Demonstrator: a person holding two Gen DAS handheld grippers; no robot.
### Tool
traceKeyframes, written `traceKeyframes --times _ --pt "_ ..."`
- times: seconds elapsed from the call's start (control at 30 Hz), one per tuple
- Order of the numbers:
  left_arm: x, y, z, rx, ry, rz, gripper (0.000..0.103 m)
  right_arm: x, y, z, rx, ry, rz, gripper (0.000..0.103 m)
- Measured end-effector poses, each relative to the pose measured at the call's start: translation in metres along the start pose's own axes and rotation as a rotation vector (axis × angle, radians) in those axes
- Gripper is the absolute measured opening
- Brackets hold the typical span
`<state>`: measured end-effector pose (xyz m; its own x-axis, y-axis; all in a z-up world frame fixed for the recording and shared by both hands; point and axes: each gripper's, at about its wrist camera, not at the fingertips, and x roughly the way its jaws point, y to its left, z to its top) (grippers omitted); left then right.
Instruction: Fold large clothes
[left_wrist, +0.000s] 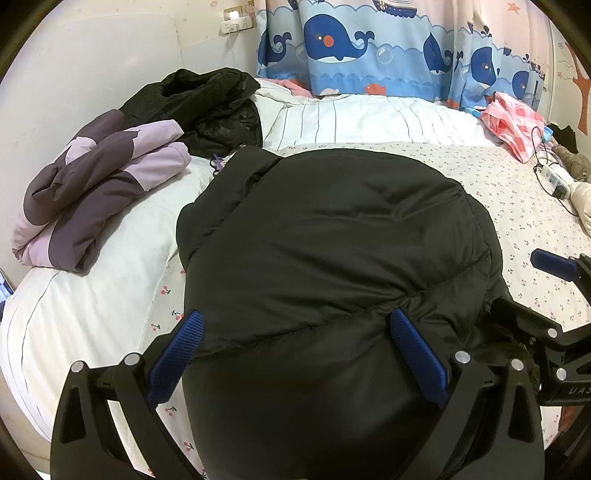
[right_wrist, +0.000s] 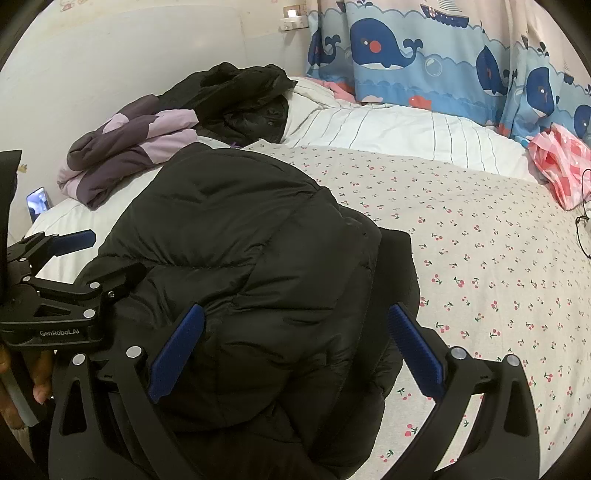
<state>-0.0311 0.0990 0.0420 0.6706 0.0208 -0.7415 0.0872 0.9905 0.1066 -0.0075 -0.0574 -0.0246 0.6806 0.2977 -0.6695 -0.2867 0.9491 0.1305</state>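
Observation:
A black puffer jacket (left_wrist: 332, 240) lies folded into a thick bundle on the cherry-print bed sheet (left_wrist: 517, 206). My left gripper (left_wrist: 295, 328) is open, its blue fingers (left_wrist: 192, 343) spread wide on either side of the bundle's near end. The right wrist view shows the same jacket (right_wrist: 240, 258), with my right gripper (right_wrist: 295, 332) also open and straddling its near right part. My left gripper (right_wrist: 99, 254) appears at the jacket's left edge there. In the left wrist view my right gripper (left_wrist: 532, 288) sits at the jacket's right edge.
A folded purple and lilac jacket (left_wrist: 99, 192) and a heap of black clothes (left_wrist: 210, 99) lie on the white striped duvet (left_wrist: 369, 118) at the back left. A pink checked cloth (left_wrist: 513, 122) and a power strip (left_wrist: 554, 181) lie right. A whale curtain (left_wrist: 369, 44) hangs behind.

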Motion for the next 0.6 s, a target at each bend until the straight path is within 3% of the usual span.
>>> traceKeyframes --times 0.6 --pt "0.0006 -0.0011 -0.0002 -0.003 0.004 -0.001 0.097 -0.0001 0.0005 -0.0002 -0.003 -0.001 0.001 0.096"
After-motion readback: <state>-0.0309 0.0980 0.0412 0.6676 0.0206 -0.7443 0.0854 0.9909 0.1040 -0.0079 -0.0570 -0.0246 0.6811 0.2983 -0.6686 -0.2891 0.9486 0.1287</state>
